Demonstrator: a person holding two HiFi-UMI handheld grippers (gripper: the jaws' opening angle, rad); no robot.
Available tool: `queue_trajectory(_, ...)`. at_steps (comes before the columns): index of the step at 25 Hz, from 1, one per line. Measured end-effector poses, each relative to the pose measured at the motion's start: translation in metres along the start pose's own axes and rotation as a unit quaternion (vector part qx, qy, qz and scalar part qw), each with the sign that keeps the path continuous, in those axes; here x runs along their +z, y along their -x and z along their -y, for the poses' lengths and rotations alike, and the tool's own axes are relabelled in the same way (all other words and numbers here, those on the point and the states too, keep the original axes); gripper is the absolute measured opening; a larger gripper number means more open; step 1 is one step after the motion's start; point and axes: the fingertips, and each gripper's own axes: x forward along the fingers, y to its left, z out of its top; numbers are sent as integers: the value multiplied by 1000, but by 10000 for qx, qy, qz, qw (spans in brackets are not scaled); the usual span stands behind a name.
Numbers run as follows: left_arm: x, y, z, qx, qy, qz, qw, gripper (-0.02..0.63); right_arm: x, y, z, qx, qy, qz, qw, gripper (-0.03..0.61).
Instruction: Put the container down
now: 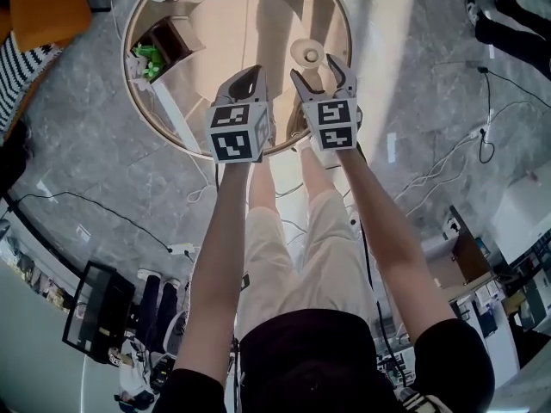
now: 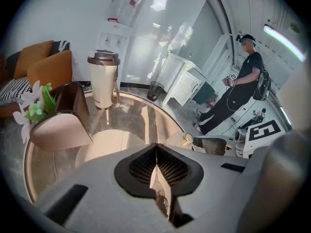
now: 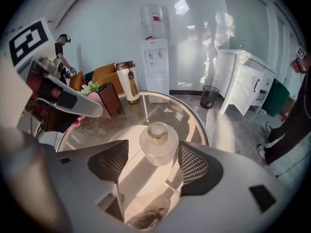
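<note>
Right gripper (image 3: 154, 163): jaws spread. The frosted container (image 3: 158, 144) is seen between them in the right gripper view, upright on the round glass table (image 3: 160, 108). The right pad sits just at its wall and a gap is visible on the left side. In the head view only its top is made out, just ahead of that gripper.

Left gripper (image 2: 156, 154): jaws pressed together, nothing between them; held beside the right one over the table's near edge.

Only the left gripper view shows the cream jug (image 2: 103, 81), the brown holder (image 2: 65, 115) and a standing person (image 2: 238, 91).

The water dispenser (image 3: 154, 67) is shown only in the right gripper view.
</note>
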Motion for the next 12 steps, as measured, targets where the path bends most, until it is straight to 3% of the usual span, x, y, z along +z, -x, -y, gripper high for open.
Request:
queue_trajectory(6, -12, 34, 15, 66, 136, -101, 9998, 18, -3, 45, -14, 62, 150, -186, 9997, 296)
queue_trajectory(12, -3, 74, 38, -64, 114, -28, 9999, 18, 24, 97, -26, -2, 250, -180, 9995, 261)
